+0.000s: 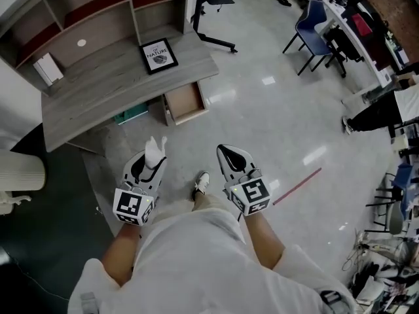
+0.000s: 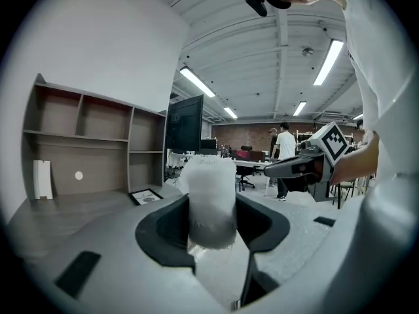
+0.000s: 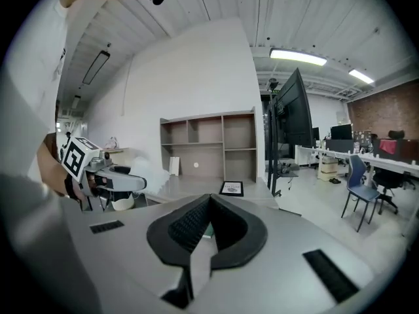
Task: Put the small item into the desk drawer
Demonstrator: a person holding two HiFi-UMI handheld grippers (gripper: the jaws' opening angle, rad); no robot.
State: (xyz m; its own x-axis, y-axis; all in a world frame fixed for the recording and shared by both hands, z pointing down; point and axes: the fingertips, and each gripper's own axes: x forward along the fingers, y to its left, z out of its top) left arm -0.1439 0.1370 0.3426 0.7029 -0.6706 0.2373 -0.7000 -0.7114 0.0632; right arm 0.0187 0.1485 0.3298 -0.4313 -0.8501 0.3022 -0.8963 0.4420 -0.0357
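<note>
My left gripper is shut on a small white fluffy item; in the left gripper view the white item stands upright, clamped between the dark jaws. My right gripper is shut with nothing in it, its jaw tips meeting in the right gripper view. Both are held over the floor in front of the grey desk. The desk drawer stands pulled open under the desk's right end, some way ahead of both grippers.
A framed picture lies on the desk, and a shelf unit rises behind it. A monitor stand is to the right. Office chairs and tables stand far right. My shoe shows between the grippers.
</note>
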